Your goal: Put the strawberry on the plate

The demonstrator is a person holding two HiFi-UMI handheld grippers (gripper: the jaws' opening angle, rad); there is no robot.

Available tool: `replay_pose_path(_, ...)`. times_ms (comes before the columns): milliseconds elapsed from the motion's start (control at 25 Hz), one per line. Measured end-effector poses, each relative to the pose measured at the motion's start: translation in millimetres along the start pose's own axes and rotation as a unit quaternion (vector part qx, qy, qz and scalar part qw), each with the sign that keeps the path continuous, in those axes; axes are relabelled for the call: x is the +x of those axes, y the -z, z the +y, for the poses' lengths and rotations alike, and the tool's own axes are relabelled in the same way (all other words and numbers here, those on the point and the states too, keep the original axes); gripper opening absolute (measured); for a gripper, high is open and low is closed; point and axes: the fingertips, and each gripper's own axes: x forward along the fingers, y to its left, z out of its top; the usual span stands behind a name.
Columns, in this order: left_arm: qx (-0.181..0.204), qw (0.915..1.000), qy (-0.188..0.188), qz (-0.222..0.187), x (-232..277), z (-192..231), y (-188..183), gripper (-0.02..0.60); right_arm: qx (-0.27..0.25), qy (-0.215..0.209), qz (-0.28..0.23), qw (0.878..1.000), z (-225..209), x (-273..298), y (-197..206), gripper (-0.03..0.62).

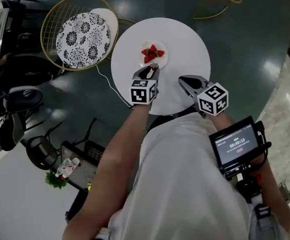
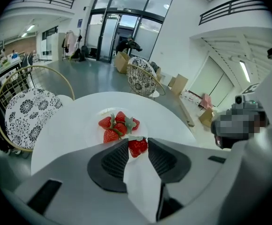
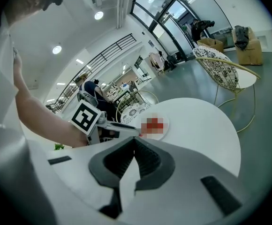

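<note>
A white plate point(image 1: 165, 50) with several strawberries point(image 1: 152, 53) sits near the middle of the round white table point(image 1: 190, 41). My left gripper point(image 1: 153, 69) hovers at the plate's near edge, shut on one strawberry point(image 1: 154, 68). The left gripper view shows that strawberry point(image 2: 138, 146) pinched between the jaw tips of the left gripper point(image 2: 138, 149), just in front of the piled strawberries point(image 2: 118, 125) on the plate point(image 2: 91, 118). To the right, over the table's near part, my right gripper point(image 1: 182, 80) is shut and holds nothing; in its own view the right gripper point(image 3: 135, 139) has its tips together.
A gold wire chair with a black-and-white patterned cushion point(image 1: 82, 39) stands left of the table. A white cable point(image 1: 107, 81) runs along the floor below it. Dark chairs and a cart point(image 1: 82, 169) stand at the lower left. A small screen point(image 1: 236, 145) sits on the person's right arm.
</note>
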Motion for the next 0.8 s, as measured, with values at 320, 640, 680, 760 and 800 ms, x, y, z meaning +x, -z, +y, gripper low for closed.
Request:
replay_pose_path(320,-0.03,0.9992,-0.021,0.019,17,1,2,0.138,0.011,0.01,-0.012,1.0,-10,-11,11,0.006)
replay_pose_path(640,-0.08,0.9953,-0.044,0.032,25,15,11,0.138,0.013,0.014,-0.015,1.0,-13,-16,17,0.006)
replay_pose_path(680,-0.084,0.9948,-0.047,0.034,26,17,13,0.138,0.012,0.013,-0.015,1.0,-13,-16,18,0.006)
replay_pose_path(760,-0.091,0.9939,-0.052,0.033,28,22,15,0.138,0.011,0.011,-0.017,1.0,-13,-16,18,0.006)
replay_pose_path(800,-0.092,0.9937,-0.055,0.031,28,23,16,0.138,0.011,0.011,-0.017,1.0,-13,-16,19,0.008)
